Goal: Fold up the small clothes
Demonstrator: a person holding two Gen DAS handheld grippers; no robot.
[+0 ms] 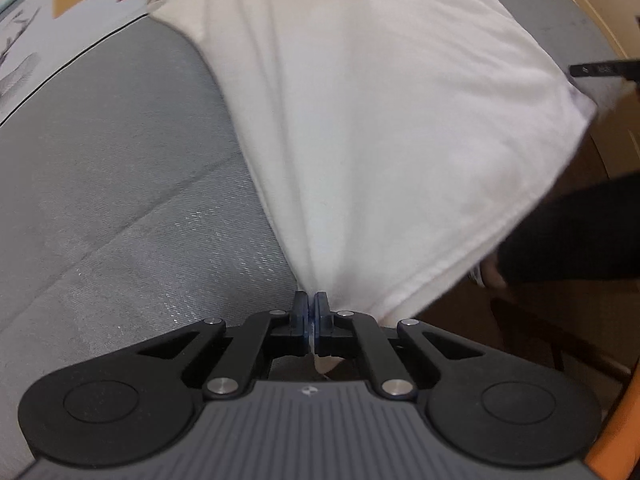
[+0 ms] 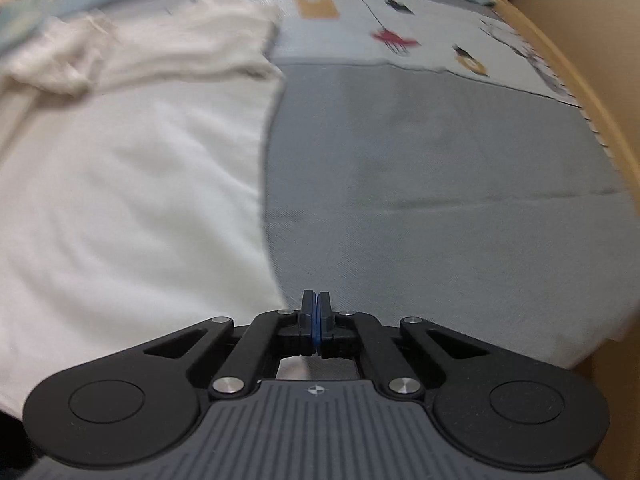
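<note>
A white garment lies over a grey cloth-covered table. My left gripper is shut on a corner of the garment and pulls it taut into folds that fan out from the jaws. In the right wrist view the garment spreads over the left half of the table, with a crumpled cream part at the far end. My right gripper is shut at the garment's near right corner; a bit of white cloth shows behind the jaws. The other gripper's black tip shows at the garment's far right corner.
A printed cloth with orange and red figures covers the table's far end. A wooden rim runs along the table's right edge. A dark sleeve and hand show at the right in the left wrist view. Bare grey cloth lies right of the garment.
</note>
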